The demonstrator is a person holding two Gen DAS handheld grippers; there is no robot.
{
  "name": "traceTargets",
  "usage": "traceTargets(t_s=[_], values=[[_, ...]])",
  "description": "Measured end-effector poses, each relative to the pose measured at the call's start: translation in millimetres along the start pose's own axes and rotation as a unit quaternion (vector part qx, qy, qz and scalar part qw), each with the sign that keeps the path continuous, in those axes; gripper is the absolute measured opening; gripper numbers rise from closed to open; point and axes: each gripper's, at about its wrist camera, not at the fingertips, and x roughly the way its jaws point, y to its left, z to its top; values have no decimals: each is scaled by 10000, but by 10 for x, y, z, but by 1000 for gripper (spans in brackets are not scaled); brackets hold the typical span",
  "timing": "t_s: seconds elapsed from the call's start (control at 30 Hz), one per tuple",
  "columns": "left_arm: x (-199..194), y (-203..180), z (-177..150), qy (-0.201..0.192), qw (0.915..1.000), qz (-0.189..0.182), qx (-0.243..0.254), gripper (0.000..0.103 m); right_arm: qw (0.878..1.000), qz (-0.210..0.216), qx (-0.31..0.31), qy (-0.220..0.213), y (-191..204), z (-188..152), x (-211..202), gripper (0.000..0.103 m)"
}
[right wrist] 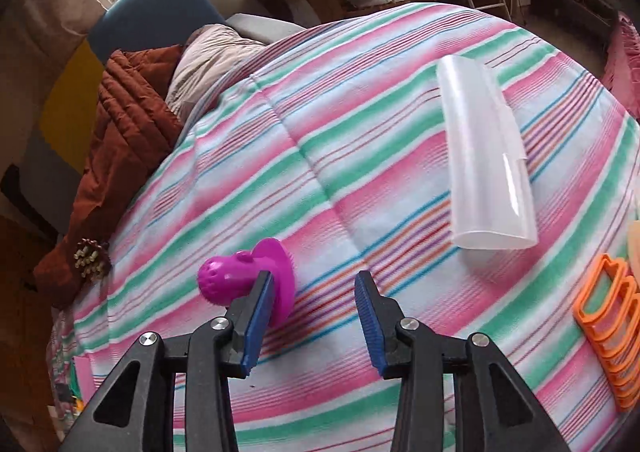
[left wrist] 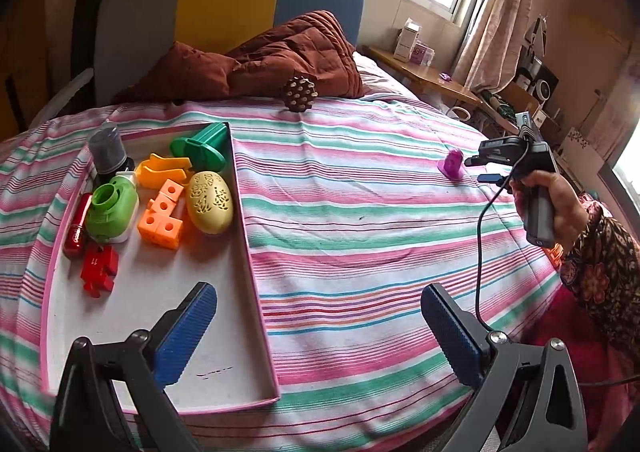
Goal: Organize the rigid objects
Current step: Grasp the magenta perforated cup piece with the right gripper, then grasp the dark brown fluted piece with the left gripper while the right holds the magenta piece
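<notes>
While the left tool [left wrist: 318,332] is held wide apart above the tray [left wrist: 256,292], the right tool [right wrist: 314,322] is seen released, nothing between its pads, beside the purple toy [right wrist: 240,276] lying on the bed [right wrist: 360,132].

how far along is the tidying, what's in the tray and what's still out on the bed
Done: the tray already holds several toys, among them a green one, orange blocks and a yellow egg. In hand: nothing yet; the right hand-held gripper is open beside the purple toy. Left on the bed: that toy, the clear tube, the orange cutters and a spiky ball.
</notes>
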Motion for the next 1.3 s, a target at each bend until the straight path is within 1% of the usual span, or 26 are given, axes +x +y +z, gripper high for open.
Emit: traceTargets(t_s=[0.07, 0.13, 0.17, 0.23, 0.3, 0.37, 0.4, 0.47, 0.5, 0.53, 0.63, 0.7, 0.8, 0.83, 0.9, 0.97, 1.0, 1.03, 1.1, 1.17, 1.23, 1.3], values=[[4, -14, -7, 2, 10000, -1, 11, 103, 9993, 111, -79, -334, -48, -40, -127, 41], [23, -17, -8, 48, 10000, 17, -6, 103, 9965, 225, -299, -743, 8, -74, -273, 43], [32, -20, -8, 62, 10000, 25, -29, 103, 9949, 232, -473, -858, 81, -78, -313, 45], [52, -27, -3, 100, 9999, 19, -65, 103, 9897, 230, -1008, -990, 285, -101, -315, 46], [57, -53, 7, 105, 9999, 19, -63, 103, 9833, 34, -1547, -954, 475, -155, -214, 46], [57, -87, 27, 96, 9999, 29, -10, 103, 9793, -217, -1843, -812, 572, -208, -53, 46], [61, -108, 46, 98, 9999, 30, 17, 103, 9789, -298, -1888, -726, 584, -222, 21, 46], [66, -141, 100, 63, 10000, 17, 48, 103, 9799, -227, -1888, -608, 578, -208, 147, 45], [76, -159, 135, 54, 10000, 6, 54, 103, 9799, -243, -1888, -597, 567, -197, 184, 41], [93, -176, 178, 53, 10000, -11, 50, 103, 9795, -285, -1901, -598, 555, -185, 210, 34], [161, -225, 353, 21, 10000, -61, -2, 103, 9819, -194, -1799, -559, 493, -169, 232, 33], [219, -260, 527, -52, 10000, -45, -41, 103, 9838, -125, -1726, -469, 498, -172, 206, 33], [374, -287, 842, -164, 9998, 21, -93, 103, 9873, 254, -1553, -204, 555, -205, 195, 32], [453, -295, 963, -171, 9998, 78, -103, 103, 9871, 306, -1568, -123, 593, -230, 199, 32], [648, -283, 1207, -163, 9997, 135, -138, 103, 9850, 347, -1693, -2, 675, -284, 199, 32], [870, -251, 1442, -106, 9991, 331, -224, 103, 9828, 364, -1807, 97, 742, -328, 195, 32], [988, -232, 1560, -90, 9992, 322, -224, 103, 9824, 371, -1828, 135, 763, -340, 192, 32], [1118, -202, 1682, -70, 9988, 400, -279, 103, 9821, 404, -1829, 176, 777, -344, 190, 32], [1353, -143, 1929, -133, 9967, 744, -300, 103, 9819, 444, -1829, 198, 786, -337, 179, 32], [1578, -61, 2185, -188, 9945, 982, -297, 103, 9811, 437, -1882, 148, 793, -325, 165, 32], [1795, -1, 2444, -310, 9902, 1353, -169, 103, 9805, 407, -1917, 121, 810, -311, 165, 32], [2017, 74, 2681, -305, 9844, 1731, -50, 102, 9812, 479, -1865, 131, 806, -292, 163, 32]])
